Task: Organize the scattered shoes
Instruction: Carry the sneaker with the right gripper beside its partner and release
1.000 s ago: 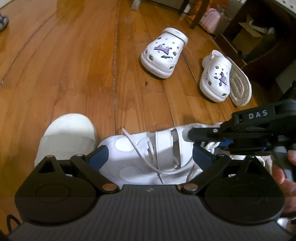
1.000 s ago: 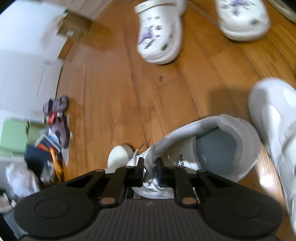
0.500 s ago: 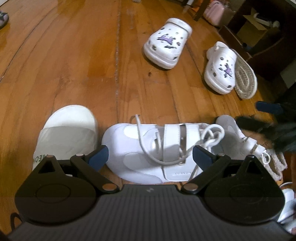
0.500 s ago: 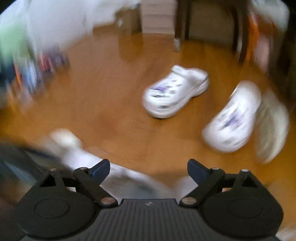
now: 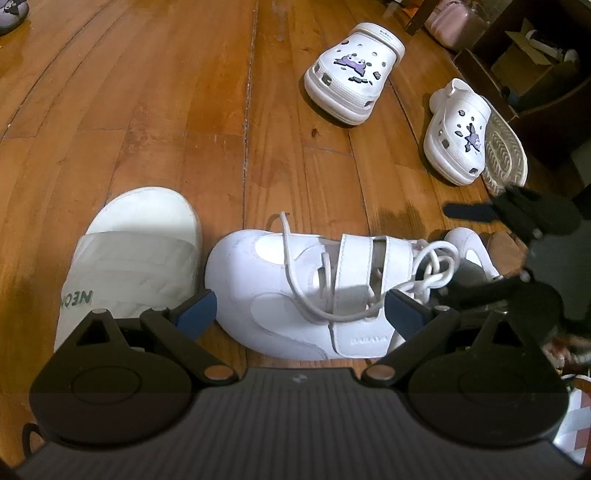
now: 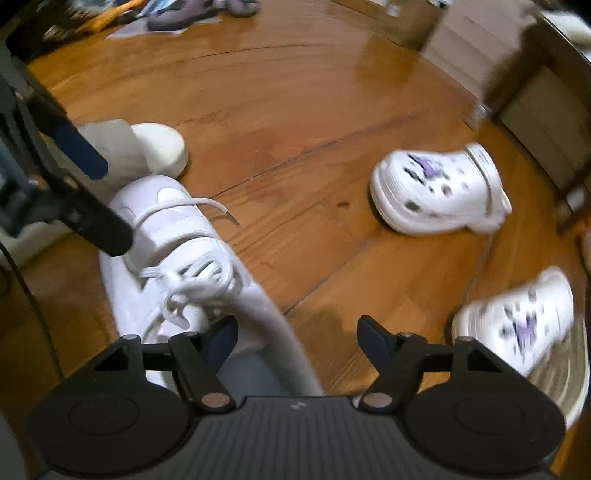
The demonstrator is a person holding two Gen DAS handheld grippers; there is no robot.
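My left gripper (image 5: 299, 310) stands open, low over a white strapped sneaker (image 5: 306, 288) with loose laces that lies on the wooden floor. A second white sneaker (image 5: 469, 251) lies just right of it, partly hidden by my right gripper (image 5: 517, 251). In the right wrist view my right gripper (image 6: 297, 336) has its jaws closing. The pale rim of a sneaker (image 6: 277, 332) runs between them, close to the left pad and apart from the right pad. The strapped sneaker (image 6: 173, 229) lies ahead, under a finger of the left gripper (image 6: 85, 192).
A white NEON slide (image 5: 136, 251) lies left of the sneakers. Two white clogs with purple charms (image 5: 354, 70) (image 5: 458, 133) sit farther off, with an upturned sole (image 5: 504, 155) beside the right one. Dark furniture and boxes (image 5: 535, 62) stand at the far right. More shoes (image 6: 184, 14) lie far back.
My right gripper let go of the sneaker it pinched, swung open while rolling, and now shows narrower jaws over a sneaker's rim. The left gripper has barely shifted.
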